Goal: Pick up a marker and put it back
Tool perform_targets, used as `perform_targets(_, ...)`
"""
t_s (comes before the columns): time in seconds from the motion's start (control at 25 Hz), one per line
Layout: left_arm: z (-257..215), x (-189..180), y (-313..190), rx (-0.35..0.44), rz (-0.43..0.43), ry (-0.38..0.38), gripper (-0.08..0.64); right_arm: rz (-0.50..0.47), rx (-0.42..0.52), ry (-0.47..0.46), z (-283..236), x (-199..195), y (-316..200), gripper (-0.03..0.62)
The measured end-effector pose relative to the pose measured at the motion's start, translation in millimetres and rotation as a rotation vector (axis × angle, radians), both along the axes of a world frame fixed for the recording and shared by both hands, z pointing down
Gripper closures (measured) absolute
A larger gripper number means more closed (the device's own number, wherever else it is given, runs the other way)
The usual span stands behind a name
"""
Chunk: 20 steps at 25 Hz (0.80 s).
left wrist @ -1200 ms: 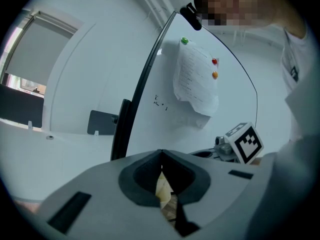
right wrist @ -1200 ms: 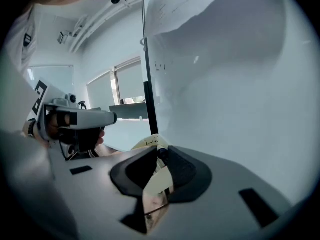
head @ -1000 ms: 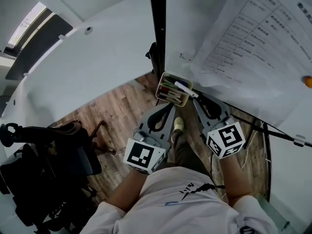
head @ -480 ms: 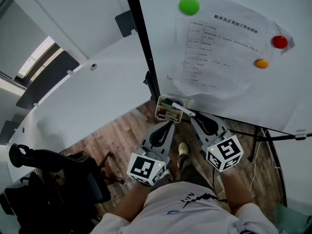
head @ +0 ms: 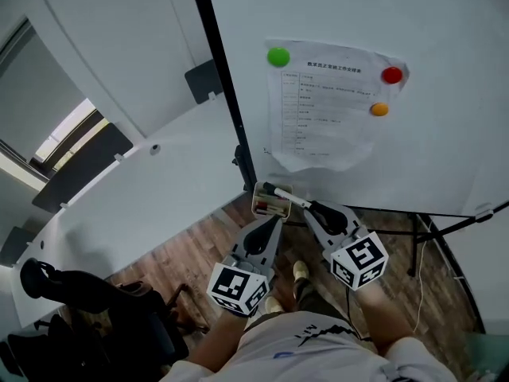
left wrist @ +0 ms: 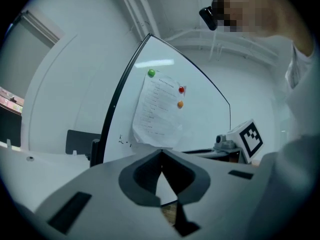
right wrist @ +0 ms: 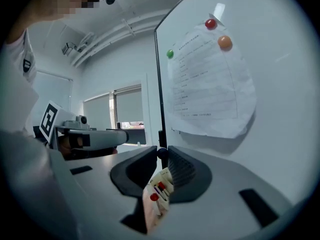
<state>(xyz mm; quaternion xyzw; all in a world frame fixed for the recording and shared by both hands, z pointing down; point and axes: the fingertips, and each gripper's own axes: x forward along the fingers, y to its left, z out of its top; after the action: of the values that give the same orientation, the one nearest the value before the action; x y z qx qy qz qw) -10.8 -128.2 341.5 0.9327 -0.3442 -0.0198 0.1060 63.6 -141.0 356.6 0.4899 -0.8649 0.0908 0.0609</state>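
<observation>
— Well, where is the marker [head: 286,196] at this moment?

— Just below the middle of the head view. It lies slantwise over the holder [head: 256,204] at the foot of the whiteboard [head: 445,157]. Its dark cap points to the upper left, and its white barrel runs down and to the right into the right gripper [head: 312,208].

— So that claw has it?

— Yes, it is clenched on the rear end of the barrel. In the right gripper view a dark rounded bit is nipped between the jaw tips. The holder and its red-capped pens [right wrist: 154,197] show lower in that frame.

— And the left gripper [head: 275,220]?

— Pinched together on nothing. In its own view the tips meet, with only the whiteboard and the pinned sheet [left wrist: 157,109] beyond them. In the head view it sits just below the holder.

— How will the marker handle?

— I judge it light and stiff. It is a smooth plastic tube, so it is likely slippery and apt to pivot when held by one end, as it is here. A hold nearer the middle of the barrel would steady it. Squeezing the cap risks working it loose.

— Any worry about putting it back?

— The holder looks small and already has pens in it. The marker's tip should go down into a gap, not against the rim. Whether the holder is fixed to the whiteboard, I cannot tell.
</observation>
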Motion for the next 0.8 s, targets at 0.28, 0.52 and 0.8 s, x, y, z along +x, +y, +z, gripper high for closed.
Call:
perform_targets(0.28,-8,-5,10,0.025,-0.001,0.005,0.549,0.015,0.011,0.000,-3,-4,11,0.517)
perform_targets(0.52,-12,-11,9,0.033,-0.013,0.010,0.549,0.015,0.017,0.008,-7,-9,12,0.517)
perform_targets(0.8,-4,-15,1,0.023,-0.039,0.008,0.549,0.019,-0.006,0.012,4,-6,5,0.517)
